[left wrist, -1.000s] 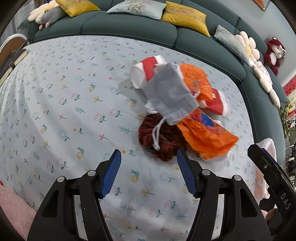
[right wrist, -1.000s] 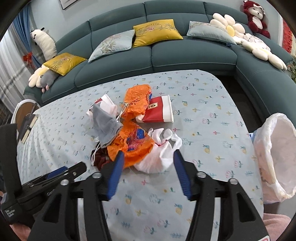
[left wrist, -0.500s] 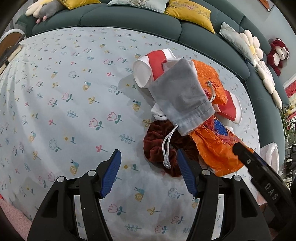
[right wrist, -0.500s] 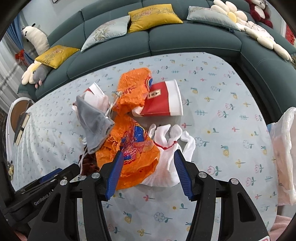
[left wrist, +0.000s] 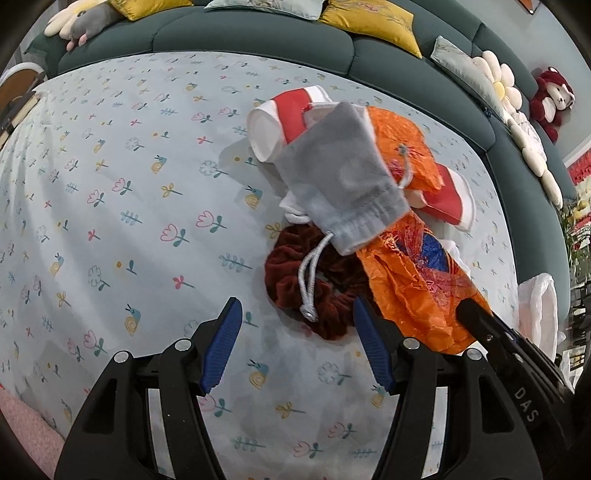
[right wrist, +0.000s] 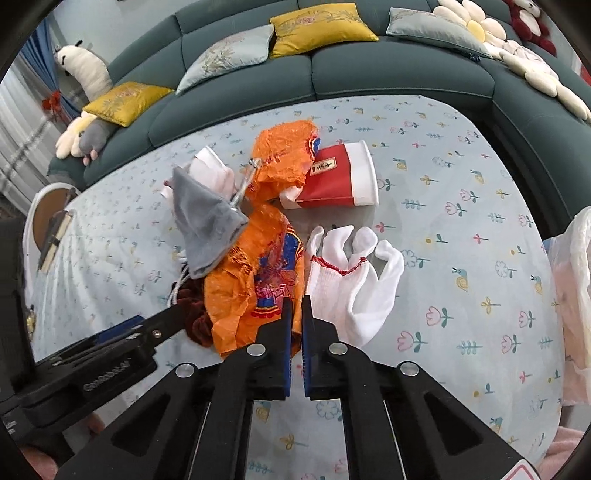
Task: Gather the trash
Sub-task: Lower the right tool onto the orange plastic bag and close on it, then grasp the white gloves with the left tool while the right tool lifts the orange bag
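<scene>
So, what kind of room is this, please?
Most likely a home living room. A long teal sofa curves around the scene, with yellow cushions and soft toys on it. In front stands a table under a flowered cloth.

Illumination is bright, even and diffuse in both views. Shadows are soft and short: a faint one lies on the desk (left wrist: 110,206) beside the paper cup (left wrist: 273,129). Fisheye distortion bends the sofa (right wrist: 369,70) into an arc, with black vignetting at the corners. Focus is sharp centrally; the near black frames are slightly soft. No glare.
</scene>
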### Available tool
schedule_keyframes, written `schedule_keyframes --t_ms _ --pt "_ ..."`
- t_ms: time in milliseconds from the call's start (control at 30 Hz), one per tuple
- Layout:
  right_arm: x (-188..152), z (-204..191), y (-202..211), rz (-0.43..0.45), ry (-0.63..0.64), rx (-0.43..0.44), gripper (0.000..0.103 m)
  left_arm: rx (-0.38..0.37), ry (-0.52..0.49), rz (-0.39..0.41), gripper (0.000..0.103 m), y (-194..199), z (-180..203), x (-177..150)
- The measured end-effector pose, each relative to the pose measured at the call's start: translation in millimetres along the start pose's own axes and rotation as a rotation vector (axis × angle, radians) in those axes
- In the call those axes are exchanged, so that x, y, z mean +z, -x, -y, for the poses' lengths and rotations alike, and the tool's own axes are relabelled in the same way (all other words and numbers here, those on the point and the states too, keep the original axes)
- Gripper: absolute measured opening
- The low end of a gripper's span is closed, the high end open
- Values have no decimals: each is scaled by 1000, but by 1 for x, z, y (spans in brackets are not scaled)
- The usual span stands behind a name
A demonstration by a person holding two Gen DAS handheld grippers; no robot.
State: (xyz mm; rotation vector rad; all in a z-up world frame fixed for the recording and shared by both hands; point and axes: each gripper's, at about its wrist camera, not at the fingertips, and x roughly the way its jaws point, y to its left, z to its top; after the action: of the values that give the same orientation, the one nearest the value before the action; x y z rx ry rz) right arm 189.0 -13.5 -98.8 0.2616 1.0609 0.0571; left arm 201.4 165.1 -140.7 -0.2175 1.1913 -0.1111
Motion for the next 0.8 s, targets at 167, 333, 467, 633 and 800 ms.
schedule_keyframes --t_ms 167,333,467,633,800 --pt "-3 7 28 61 -9 -1 4 -7 -18 4 59 8 15 -9" --pt "-1 29 60 132 -41 -22 4 -18 -51 12 59 16 35 -18" --pt "1 53 84 186 -83 -44 3 -27 -88 15 59 20 58 -25" --pt "1 87 104 228 -140 -61 3 -29 -137 5 61 14 86 -30" --pt "-2 117 114 240 -184 -74 3 -35 -173 -15 61 -1 112 -32"
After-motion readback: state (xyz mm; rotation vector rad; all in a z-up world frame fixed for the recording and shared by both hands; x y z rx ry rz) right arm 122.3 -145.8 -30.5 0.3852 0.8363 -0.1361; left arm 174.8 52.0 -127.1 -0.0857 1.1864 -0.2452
